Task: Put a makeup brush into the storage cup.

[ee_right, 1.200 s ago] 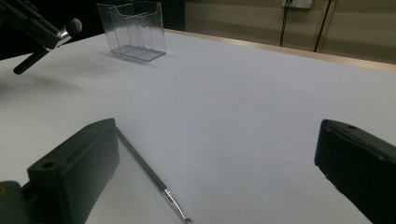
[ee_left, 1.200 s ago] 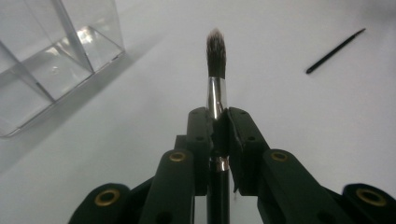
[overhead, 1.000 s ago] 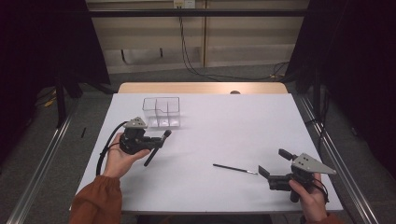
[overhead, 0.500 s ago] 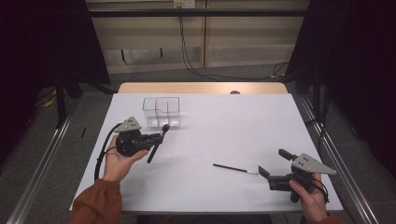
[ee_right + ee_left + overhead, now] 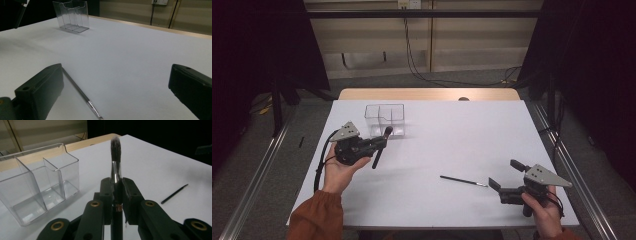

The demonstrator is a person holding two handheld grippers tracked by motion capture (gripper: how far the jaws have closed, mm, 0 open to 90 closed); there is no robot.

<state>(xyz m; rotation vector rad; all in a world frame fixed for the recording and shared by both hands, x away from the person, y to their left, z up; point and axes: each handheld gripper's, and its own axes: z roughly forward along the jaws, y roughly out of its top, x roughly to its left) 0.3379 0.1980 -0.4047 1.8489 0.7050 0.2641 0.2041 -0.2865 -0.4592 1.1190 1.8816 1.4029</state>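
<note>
My left gripper [image 5: 381, 143] is shut on a makeup brush [image 5: 387, 133] with a black handle, a silver ferrule and dark bristles. It holds the brush above the table, just in front of the clear plastic organizer [image 5: 385, 119]. In the left gripper view the brush [image 5: 115, 152] stands up between the jaws of the left gripper [image 5: 117, 185], bristles upward, and the organizer [image 5: 37, 185] is at the left. A thin black brush [image 5: 462, 181] lies flat on the white table. My right gripper [image 5: 506, 174] stands open just right of its tip. The right gripper view has that thin brush [image 5: 80, 93] lying by the left jaw.
The white table [image 5: 447, 135] has a wooden strip [image 5: 427, 94] along its far edge. The organizer [image 5: 72, 16] has several compartments with nothing in them. Metal rails [image 5: 257, 170] run along the floor on both sides. Cables [image 5: 417, 60] hang behind the table.
My left gripper has carried the makeup brush a little toward the organizer, its bristle end now closer to the front wall. The right gripper and the thin brush have stayed put.
</note>
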